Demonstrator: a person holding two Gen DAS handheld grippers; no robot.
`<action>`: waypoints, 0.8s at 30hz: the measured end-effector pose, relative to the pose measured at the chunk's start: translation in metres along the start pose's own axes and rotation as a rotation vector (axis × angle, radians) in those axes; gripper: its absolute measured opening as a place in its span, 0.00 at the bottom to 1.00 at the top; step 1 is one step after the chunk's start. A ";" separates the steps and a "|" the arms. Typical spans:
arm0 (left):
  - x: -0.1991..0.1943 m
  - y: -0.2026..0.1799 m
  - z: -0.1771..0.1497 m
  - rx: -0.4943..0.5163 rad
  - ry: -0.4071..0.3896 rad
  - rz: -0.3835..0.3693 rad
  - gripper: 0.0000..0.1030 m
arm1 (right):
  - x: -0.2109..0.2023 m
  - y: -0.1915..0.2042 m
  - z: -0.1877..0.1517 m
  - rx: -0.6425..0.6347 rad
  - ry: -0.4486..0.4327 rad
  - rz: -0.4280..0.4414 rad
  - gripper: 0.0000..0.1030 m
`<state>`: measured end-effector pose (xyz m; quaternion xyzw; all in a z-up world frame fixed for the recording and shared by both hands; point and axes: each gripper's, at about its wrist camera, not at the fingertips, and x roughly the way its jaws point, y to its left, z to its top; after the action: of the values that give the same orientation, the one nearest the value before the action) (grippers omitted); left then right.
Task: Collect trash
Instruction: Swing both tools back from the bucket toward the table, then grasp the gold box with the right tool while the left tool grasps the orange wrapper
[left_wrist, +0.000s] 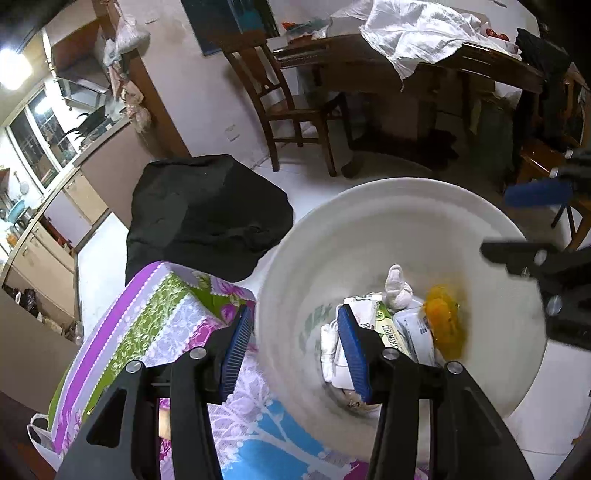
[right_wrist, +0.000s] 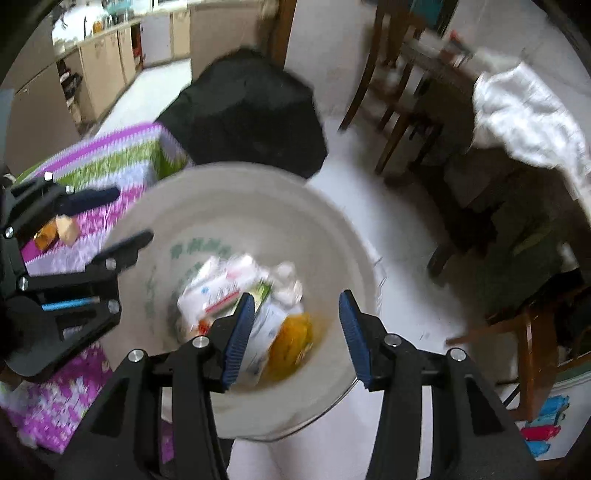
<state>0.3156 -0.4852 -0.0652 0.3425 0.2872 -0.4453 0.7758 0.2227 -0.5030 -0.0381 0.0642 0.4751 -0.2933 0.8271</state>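
Sitting on the pale floor just beside the table, the white bucket (left_wrist: 406, 221) already holds the collected trash — white cartons and wrappers (right_wrist: 218, 288), a crumpled tissue (left_wrist: 397, 291) and a yellow-orange wrapper (left_wrist: 443, 321) piled at its bottom. The left hand-held gripper (left_wrist: 295, 347) hovers with its jaws apart, straddling the near rim where bucket and tablecloth meet; nothing is pinched between its blue pads (left_wrist: 236, 347). The right hand-held gripper (right_wrist: 299, 336) hangs over the bucket's mouth, jaws likewise apart and empty, the trash showing through the gap below.

Both views are smeared, so the hands seem to be on the move, and the two tools are close together over one opening — a clash between them looks like the nearest risk. A careless sweep of the left one could catch the rim and tip the bucket, spilling the lot, or snag the floral tablecloth (left_wrist: 166, 314) and drag it.

Small orange and tan items (right_wrist: 59, 230) lie on the table; they may be trash still to fetch. They are small and blurred, so a grab could pinch cloth instead. A black bag-like heap (left_wrist: 207, 210) sits on the floor behind the bucket, beyond it the wooden chair (left_wrist: 280, 92).
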 end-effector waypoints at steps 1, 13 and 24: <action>-0.003 0.002 -0.003 -0.007 -0.006 0.013 0.51 | -0.007 0.003 -0.001 0.002 -0.046 -0.017 0.48; -0.068 0.079 -0.107 -0.269 -0.129 0.197 0.62 | -0.072 0.089 -0.038 -0.038 -0.539 0.092 0.60; -0.118 0.218 -0.261 -0.584 -0.069 0.391 0.64 | -0.041 0.185 -0.036 -0.171 -0.527 0.303 0.61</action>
<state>0.4205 -0.1410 -0.0735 0.1392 0.3050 -0.1988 0.9209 0.2815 -0.3202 -0.0559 -0.0140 0.2522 -0.1323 0.9585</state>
